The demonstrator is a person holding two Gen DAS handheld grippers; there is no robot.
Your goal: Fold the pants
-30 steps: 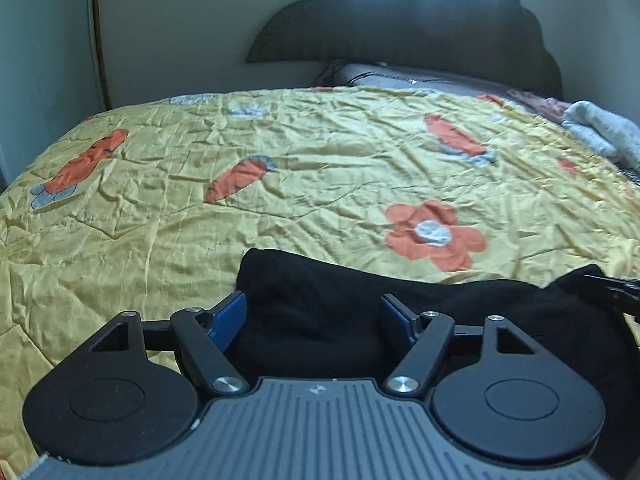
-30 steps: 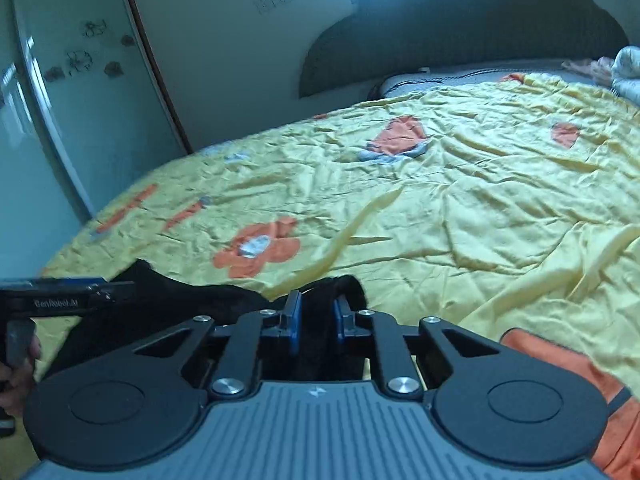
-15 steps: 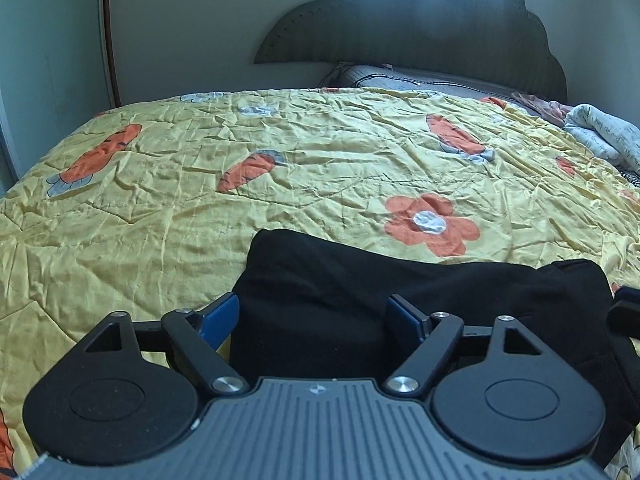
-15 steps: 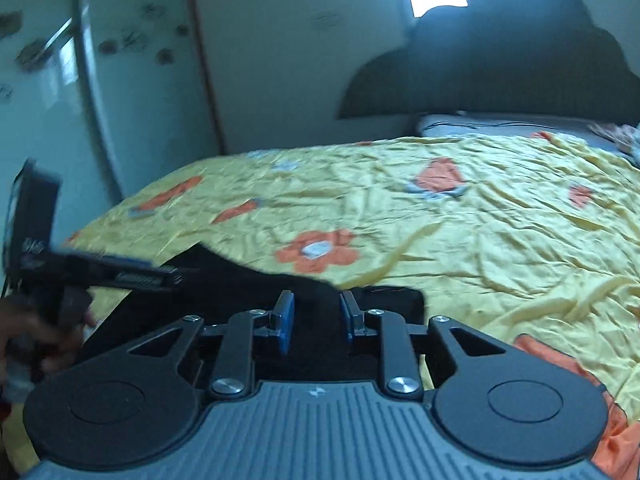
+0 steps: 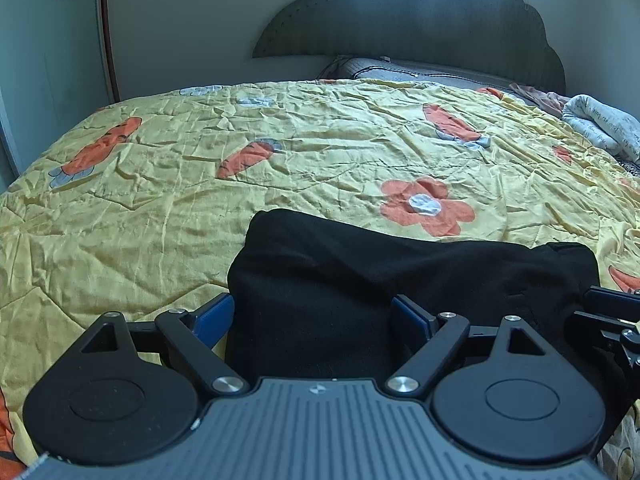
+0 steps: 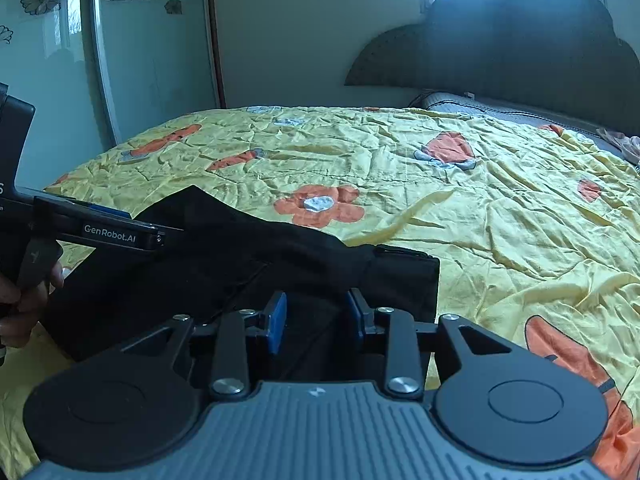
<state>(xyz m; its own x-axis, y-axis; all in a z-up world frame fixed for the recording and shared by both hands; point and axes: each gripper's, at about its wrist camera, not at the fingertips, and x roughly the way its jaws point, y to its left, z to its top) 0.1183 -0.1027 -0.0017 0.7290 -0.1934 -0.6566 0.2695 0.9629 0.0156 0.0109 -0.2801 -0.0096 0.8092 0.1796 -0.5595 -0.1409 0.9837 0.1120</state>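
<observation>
The black pants lie folded in a compact block on the yellow bedspread. My left gripper is open, its blue pads wide apart over the near left part of the pants. My right gripper is open over the near right part of the pants, pads apart and nothing between them. The right gripper's fingers show at the right edge of the left wrist view. The left gripper shows at the left of the right wrist view, with the hand that holds it.
The bedspread has orange carrot and flower prints, such as a flower. A dark headboard and a grey pillow are at the far end. A rolled white cloth lies far right. A glass wardrobe door stands left.
My right gripper, shut on a fold of the pants a second ago, has opened and let go. Both grippers have pulled back and risen a little. The left stays open.
</observation>
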